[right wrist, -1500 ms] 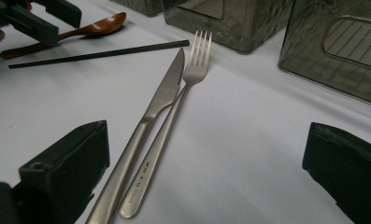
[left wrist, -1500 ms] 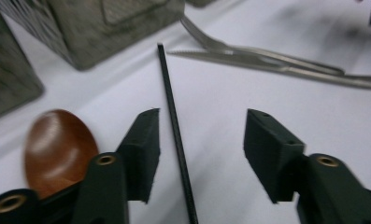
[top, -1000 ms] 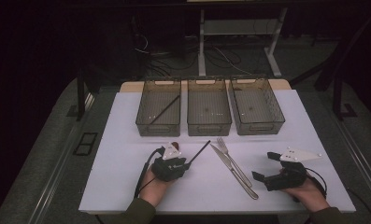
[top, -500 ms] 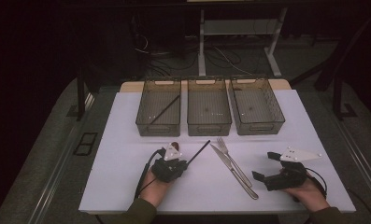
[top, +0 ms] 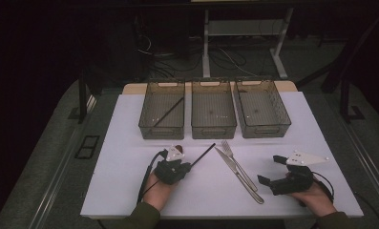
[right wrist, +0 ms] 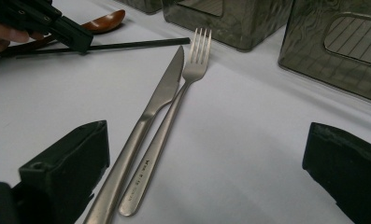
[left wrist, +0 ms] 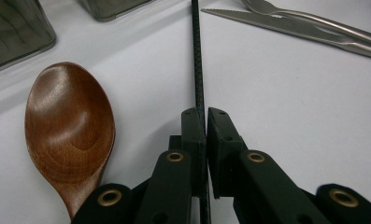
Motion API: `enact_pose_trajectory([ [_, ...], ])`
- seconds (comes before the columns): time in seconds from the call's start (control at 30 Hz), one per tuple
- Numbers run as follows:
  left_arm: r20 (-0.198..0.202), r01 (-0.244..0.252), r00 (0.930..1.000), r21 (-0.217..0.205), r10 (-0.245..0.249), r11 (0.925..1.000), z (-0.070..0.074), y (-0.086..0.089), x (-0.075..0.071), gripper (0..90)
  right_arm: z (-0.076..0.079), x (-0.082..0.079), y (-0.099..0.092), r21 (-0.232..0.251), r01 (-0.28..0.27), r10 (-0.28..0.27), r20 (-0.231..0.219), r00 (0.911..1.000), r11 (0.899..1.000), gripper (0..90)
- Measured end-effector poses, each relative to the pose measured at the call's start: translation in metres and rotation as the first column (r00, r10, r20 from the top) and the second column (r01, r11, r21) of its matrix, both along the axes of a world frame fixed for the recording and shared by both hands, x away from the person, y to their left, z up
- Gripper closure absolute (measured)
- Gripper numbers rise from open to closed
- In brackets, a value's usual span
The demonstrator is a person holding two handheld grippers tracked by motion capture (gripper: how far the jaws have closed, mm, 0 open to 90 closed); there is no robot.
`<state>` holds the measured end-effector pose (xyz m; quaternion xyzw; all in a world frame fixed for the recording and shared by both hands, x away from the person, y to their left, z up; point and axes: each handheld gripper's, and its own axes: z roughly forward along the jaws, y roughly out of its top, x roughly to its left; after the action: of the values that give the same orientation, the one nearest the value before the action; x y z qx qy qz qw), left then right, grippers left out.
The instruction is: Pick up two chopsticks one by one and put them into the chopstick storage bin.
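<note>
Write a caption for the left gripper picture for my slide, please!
Left gripper clamps a black chopstick beside a wooden spoon on the white table.

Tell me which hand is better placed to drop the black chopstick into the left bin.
Left. Its tool is shut on the chopstick, nearer the left bin. The right tool sits open by the knife.

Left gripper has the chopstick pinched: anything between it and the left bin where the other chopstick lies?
Nothing visible. The chopstick sits clamped in the left gripper, and the white table is bare up to the left bin. The wooden spoon lies beside it; knife and fork lie off toward the right gripper.
</note>
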<state>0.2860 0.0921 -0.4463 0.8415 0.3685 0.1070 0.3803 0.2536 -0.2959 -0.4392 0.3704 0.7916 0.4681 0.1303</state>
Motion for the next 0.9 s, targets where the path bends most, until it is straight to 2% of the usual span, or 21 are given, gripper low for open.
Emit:
enact_pose_trajectory([
  [0.13, 0.010, 0.013, 0.9999, -0.002, -0.013, 0.9999, 0.004, 0.000, -0.001, 85.2, 0.000, 0.000, 0.000, -0.001, 0.001, -0.001, 0.002, 1.0000, 1.000, 0.2],
  [0.5, 0.010, 0.036, 0.9993, -0.051, -0.036, 0.9980, 0.015, 0.010, 0.001, 85.2, 0.000, -0.001, 0.000, -0.002, 0.000, 0.000, 0.002, 1.0000, 1.000, 0.2],
  [0.9, 0.017, 0.105, 0.9945, -0.091, -0.104, 0.9903, 0.032, 0.018, 0.000, 85.2, 0.000, -0.001, 0.000, -0.001, -0.004, 0.004, 0.003, 1.0000, 1.000, 0.2],
])
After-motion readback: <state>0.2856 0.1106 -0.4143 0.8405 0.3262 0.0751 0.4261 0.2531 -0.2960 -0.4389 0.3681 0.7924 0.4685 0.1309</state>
